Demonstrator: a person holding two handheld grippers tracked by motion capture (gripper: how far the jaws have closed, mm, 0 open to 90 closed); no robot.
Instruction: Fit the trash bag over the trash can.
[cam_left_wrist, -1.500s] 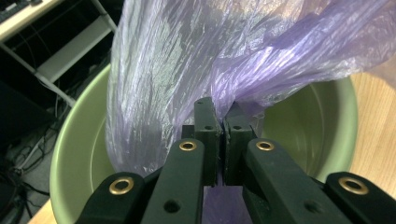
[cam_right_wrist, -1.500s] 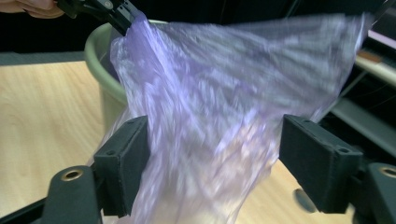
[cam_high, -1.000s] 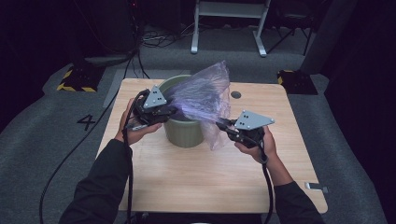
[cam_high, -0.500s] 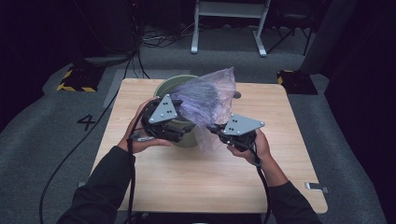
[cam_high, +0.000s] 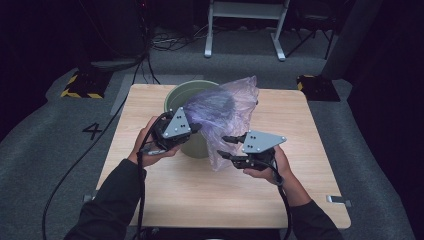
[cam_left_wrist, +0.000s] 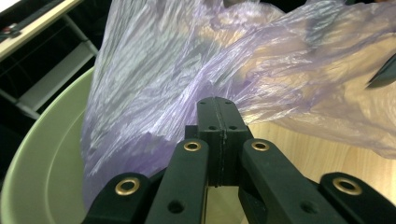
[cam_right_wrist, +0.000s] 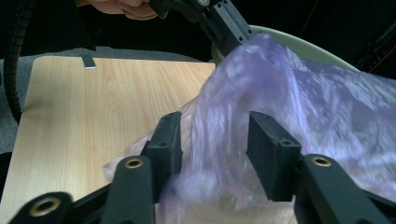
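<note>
Left gripper (cam_left_wrist: 215, 116): jaws pressed together, pinching a fold of the purple plastic bag (cam_left_wrist: 196, 70), film fanning out ahead of the tips. Pale green bucket (cam_left_wrist: 42, 158) rim curving to the left of these jaws. Right gripper (cam_right_wrist: 212, 140): jaws apart, loose bag film (cam_right_wrist: 289, 107) lying in the gap between them, not clamped. Beyond the right jaws: left gripper (cam_right_wrist: 224, 28) biting the bag's upper edge at the bucket rim. From the high view: bag (cam_high: 225, 107) draped half inside the bucket (cam_high: 192, 90), half spilling down onto the tabletop (cam_high: 200, 195) between both grippers.
</note>
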